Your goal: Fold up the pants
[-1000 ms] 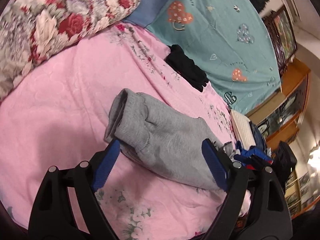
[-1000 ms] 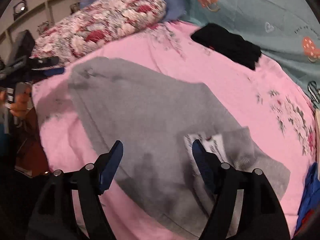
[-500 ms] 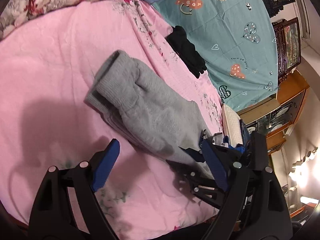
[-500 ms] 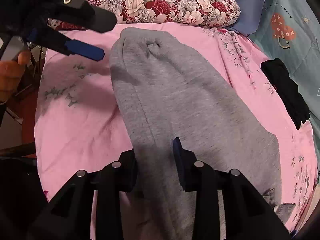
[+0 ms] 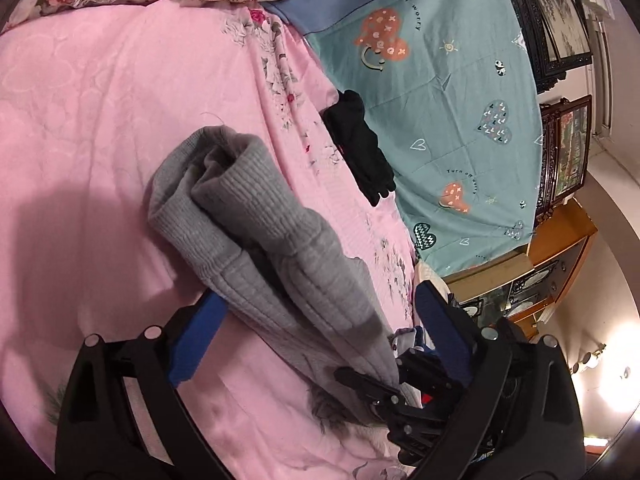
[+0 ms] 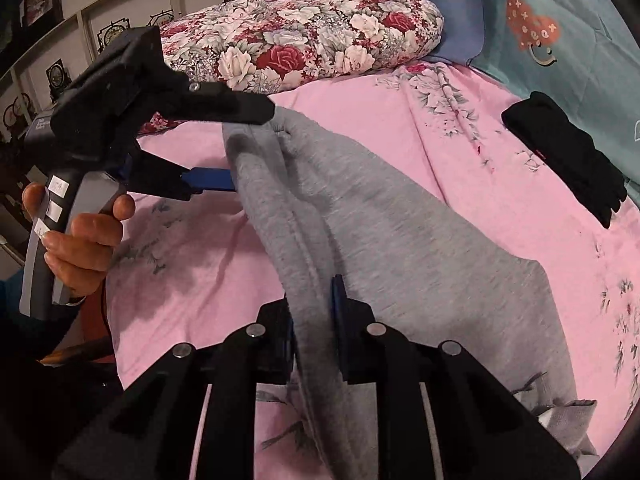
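Grey sweatpants (image 6: pixel 400 240) lie folded lengthwise on a pink floral bedsheet (image 6: pixel 400 128). My right gripper (image 6: pixel 312 320) is shut on the near long edge of the pants. My left gripper (image 5: pixel 316 320) is open, its blue pads on either side of the ribbed end of the pants (image 5: pixel 240 216). In the right wrist view the left gripper (image 6: pixel 240 144) straddles the far end of the pants, one finger above and one below. In the left wrist view the right gripper (image 5: pixel 400 396) shows at the bottom right on the pants' edge.
A floral pillow (image 6: pixel 304 28) lies at the head of the bed. A folded black garment (image 6: pixel 568 156) sits on the sheet by a teal heart-print quilt (image 5: pixel 452 92). Wooden cabinets (image 5: pixel 552 264) stand beyond the bed.
My right gripper has closed on the pants' edge. My left gripper has moved in so its open fingers straddle the ribbed end.
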Demonstrator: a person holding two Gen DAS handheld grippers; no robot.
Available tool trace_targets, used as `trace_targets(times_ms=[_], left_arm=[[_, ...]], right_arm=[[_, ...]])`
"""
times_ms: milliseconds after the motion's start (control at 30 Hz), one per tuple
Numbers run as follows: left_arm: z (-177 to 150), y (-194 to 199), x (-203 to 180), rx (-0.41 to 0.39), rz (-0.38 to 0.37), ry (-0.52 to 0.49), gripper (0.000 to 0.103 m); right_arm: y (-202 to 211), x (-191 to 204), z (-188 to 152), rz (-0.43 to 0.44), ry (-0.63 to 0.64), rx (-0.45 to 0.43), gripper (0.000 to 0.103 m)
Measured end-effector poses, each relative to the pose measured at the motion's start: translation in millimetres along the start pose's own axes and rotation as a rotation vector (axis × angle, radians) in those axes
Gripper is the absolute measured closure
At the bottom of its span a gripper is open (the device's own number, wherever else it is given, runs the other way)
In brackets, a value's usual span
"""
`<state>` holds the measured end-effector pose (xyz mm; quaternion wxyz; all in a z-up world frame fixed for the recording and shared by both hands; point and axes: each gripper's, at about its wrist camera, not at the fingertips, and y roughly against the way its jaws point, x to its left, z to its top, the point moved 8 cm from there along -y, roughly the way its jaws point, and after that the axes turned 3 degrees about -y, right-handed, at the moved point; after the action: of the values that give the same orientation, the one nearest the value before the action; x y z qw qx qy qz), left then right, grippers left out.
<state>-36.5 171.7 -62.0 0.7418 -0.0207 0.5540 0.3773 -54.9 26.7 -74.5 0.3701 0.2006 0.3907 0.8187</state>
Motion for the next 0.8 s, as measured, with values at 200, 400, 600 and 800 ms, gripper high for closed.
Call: trace_targets(times_ms=[200,400,600,800], left_arm=[[3,-17,17,0.014,0.055,0.041,0.007],[5,-21,17,-0.014,0.09,-0.006,0.011],[10,-27,31,-0.024,0.175,-0.015,0.055],[14,-21,21,-0.049,0.219,-0.091,0.07]], right_arm=[[4,2,-2,0.022,-0.012,-0.026,0.086],[2,9,-10,0.032,-0.02,-0.041,0.086],[9,11,-22,0.066,-0.052,-0.012,0.066],[112,-92,-42,0.078,-0.451,-0.234,0.051]])
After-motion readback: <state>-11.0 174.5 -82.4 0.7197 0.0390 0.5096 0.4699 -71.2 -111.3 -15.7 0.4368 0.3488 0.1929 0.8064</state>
